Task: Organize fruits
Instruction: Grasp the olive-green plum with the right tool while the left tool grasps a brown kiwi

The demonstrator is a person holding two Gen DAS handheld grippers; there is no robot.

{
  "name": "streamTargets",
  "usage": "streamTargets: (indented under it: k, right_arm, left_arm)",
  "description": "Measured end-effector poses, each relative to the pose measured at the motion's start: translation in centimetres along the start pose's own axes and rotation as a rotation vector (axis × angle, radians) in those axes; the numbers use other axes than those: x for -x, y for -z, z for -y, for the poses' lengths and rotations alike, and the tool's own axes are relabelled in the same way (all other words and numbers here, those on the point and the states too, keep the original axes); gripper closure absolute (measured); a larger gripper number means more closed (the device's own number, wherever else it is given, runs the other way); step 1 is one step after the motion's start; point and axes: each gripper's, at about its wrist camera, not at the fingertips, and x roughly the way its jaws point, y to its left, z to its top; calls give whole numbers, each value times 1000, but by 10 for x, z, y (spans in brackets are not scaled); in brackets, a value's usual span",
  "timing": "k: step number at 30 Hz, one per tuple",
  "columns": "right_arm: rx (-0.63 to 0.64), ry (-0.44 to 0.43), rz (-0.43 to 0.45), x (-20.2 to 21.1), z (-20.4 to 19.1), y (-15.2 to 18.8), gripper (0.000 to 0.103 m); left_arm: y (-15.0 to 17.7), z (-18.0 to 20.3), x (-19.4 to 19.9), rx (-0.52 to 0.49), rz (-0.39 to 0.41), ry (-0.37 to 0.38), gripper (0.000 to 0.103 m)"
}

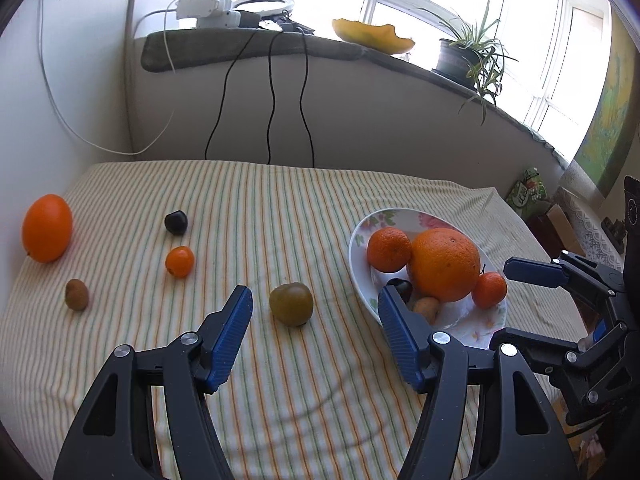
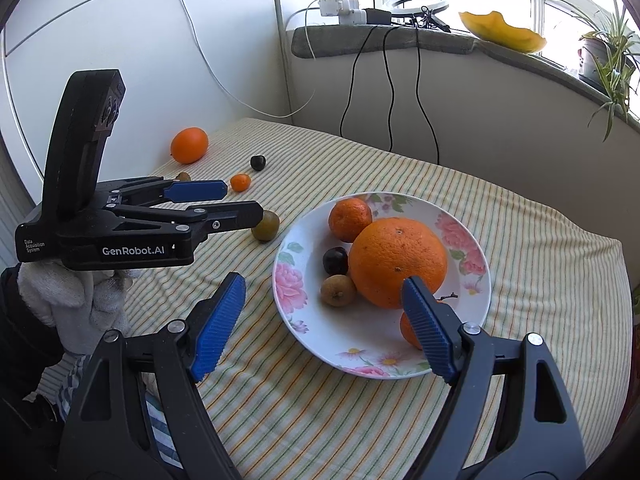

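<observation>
Left tongs (image 1: 314, 318) spread wide, nothing between the pads, hovering over the striped cloth (image 1: 280, 208) on the worktop. Green fruit (image 1: 291, 304) sits just ahead, in line with the gap, apart from both pads. Right tongs (image 2: 324, 308) also wide open and empty, low over the near rim of the plate (image 2: 304, 320); their right pad overlaps the small orange (image 2: 409, 330) in view, contact unclear.

Plate holds: big orange (image 2: 398, 262) at centre, mandarin (image 2: 350, 219) touching it behind, dark plum (image 2: 335, 261) and kiwi (image 2: 338, 290) against its left side, small orange at the near edge.

Loose on the cloth, left of the plate:
- green fruit, near the plate rim
- tiny orange (image 1: 179, 261)
- dark fruit (image 1: 176, 222) just behind it
- brown kiwi (image 1: 77, 294) toward the left edge
- oval orange (image 1: 47, 228) at the far left, close to the wall

Left tongs, seen from the right wrist, stand between that camera and the loose fruit, partly hiding the green one and the brown kiwi.

Open cloth lies between green fruit and plate, and across the far middle. Cables (image 1: 272, 100) hang down the wall behind the worktop's back edge. Sill above carries a pot plant (image 1: 468, 54) and a yellow bowl (image 1: 372, 36).
</observation>
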Motion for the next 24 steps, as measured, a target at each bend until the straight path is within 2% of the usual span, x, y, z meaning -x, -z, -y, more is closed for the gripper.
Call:
streamTargets:
  k: [11,24]
  right_arm:
    - [79,-42,-8,-19,-20,-20,20]
    - [136,-100,-59,-58,-46,-42,21]
  left_arm:
    - [23,-36,15,47,-12,-63,38]
    - [33,-93,30,135,0,-159,48]
